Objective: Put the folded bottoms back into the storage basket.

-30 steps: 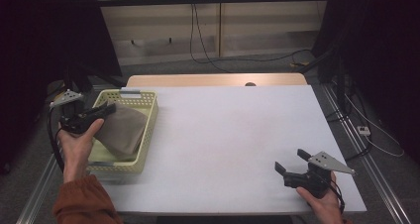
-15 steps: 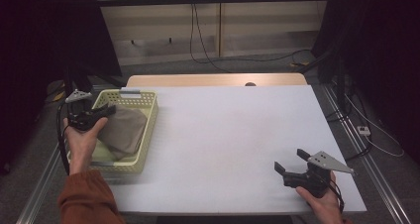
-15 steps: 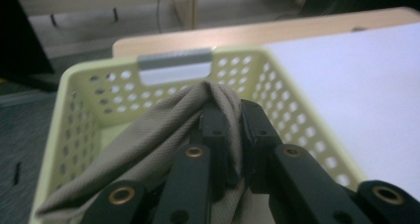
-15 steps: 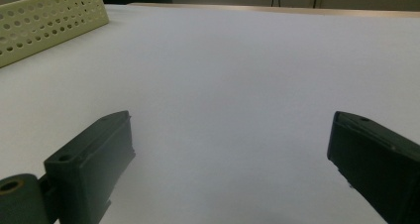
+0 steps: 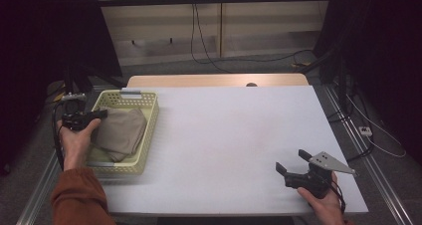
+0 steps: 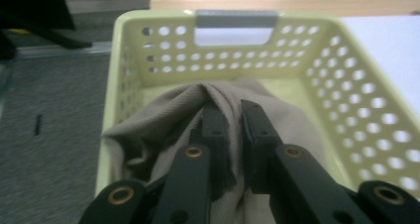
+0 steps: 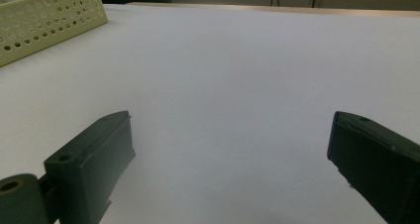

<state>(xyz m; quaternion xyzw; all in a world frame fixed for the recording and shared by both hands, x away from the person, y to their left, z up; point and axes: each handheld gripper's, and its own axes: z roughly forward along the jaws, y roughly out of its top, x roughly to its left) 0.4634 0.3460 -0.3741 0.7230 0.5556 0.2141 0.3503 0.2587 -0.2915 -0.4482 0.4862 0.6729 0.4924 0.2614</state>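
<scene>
Crumpled beige cloth (image 6: 163,120): lies inside the pale yellow perforated plastic basket (image 5: 149,130), at the left edge of the white table (image 5: 234,130). A fold is pinched between the nearly closed jaws of the left gripper (image 6: 233,116), at the basket's left wall. Right gripper (image 5: 293,164): jaws wide apart, nothing between them, low over the table's near right corner, well apart from the basket.

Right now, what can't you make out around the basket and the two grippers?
- Basket floor: left gripper view, covered by the beige cloth.
- Cloth's underside and near end: hidden by the left gripper and the frame's bottom edge.
- Right gripper: right gripper view, jaw bases cut off by the edge.
- Left gripper: high view, too small and dark.
</scene>
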